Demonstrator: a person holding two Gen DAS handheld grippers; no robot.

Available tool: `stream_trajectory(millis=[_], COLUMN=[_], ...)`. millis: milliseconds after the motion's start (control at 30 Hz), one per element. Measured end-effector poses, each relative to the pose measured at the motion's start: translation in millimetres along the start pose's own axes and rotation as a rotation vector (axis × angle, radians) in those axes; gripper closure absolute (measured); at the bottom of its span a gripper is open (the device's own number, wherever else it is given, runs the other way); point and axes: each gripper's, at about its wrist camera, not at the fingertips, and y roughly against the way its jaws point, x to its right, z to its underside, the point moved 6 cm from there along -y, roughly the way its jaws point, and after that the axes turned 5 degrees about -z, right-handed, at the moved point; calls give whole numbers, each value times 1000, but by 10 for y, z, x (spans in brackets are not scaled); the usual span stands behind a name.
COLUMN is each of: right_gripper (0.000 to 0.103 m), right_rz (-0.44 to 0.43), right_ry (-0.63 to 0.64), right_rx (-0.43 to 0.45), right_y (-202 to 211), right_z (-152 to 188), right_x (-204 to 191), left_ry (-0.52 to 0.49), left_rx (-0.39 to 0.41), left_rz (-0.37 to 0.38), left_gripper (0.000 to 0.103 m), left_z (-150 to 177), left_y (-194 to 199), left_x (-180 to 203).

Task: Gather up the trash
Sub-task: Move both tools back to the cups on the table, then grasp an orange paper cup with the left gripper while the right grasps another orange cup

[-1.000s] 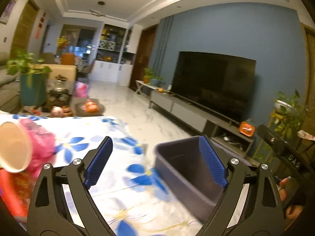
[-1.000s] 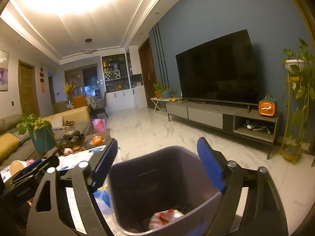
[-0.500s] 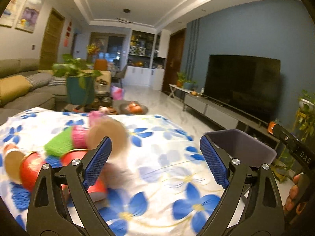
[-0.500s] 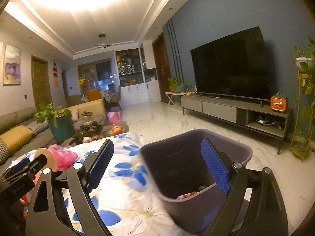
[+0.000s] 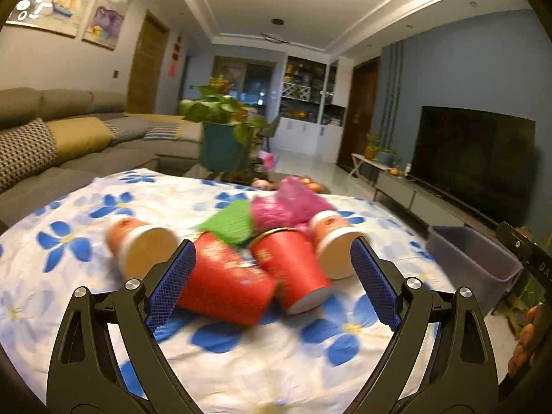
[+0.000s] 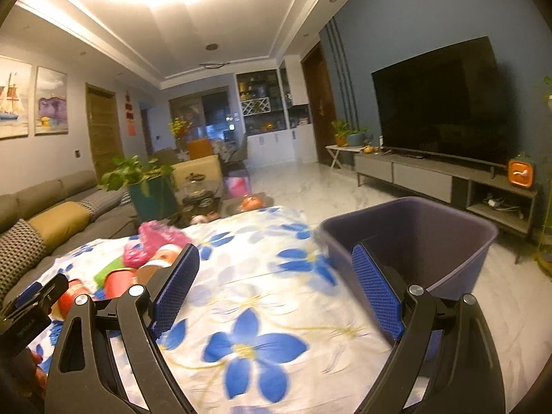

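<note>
The red cups (image 5: 262,276) are seen at 12 o'clock between the spread, empty left tool (image 5: 272,283); the right tool (image 6: 276,293), also apart, is farther.

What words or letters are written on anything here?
"DAS": white letters on the black right gripper, cut off at the picture's edge, seen from the left wrist.
Red cups: gold print, too blurred to read.
Red signs by the wooden door: too small to read.
Orange box on the TV stand: a white mark, not readable.
</note>
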Motion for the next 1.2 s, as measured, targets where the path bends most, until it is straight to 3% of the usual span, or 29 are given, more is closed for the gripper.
stream_trajectory(millis=[433, 700, 900, 1067, 1200], right_gripper=[28, 31, 40, 43, 58], right_rz=[-96, -106, -101, -86, -78], right_ry=[61, 100, 126, 173, 213], right_rx=[-54, -66, -86, -108, -167], right_y=[-142, -261, -467, -694, -924], right_z=[188, 254, 283, 326, 403], right_x=[-652, -855, -936, -1019, -1058], left_ry=[50, 57, 56, 68, 96], left_rx=[15, -36, -96, -182, -220], left_rz=[-161, -200, -216, -213, -208], left_gripper=[14, 23, 40, 63, 78], left_z=[40, 118, 143, 212, 225], left_y=[144, 14, -147, -322, -389], left_x=[-823, -1087, -1118, -1161, -1225])
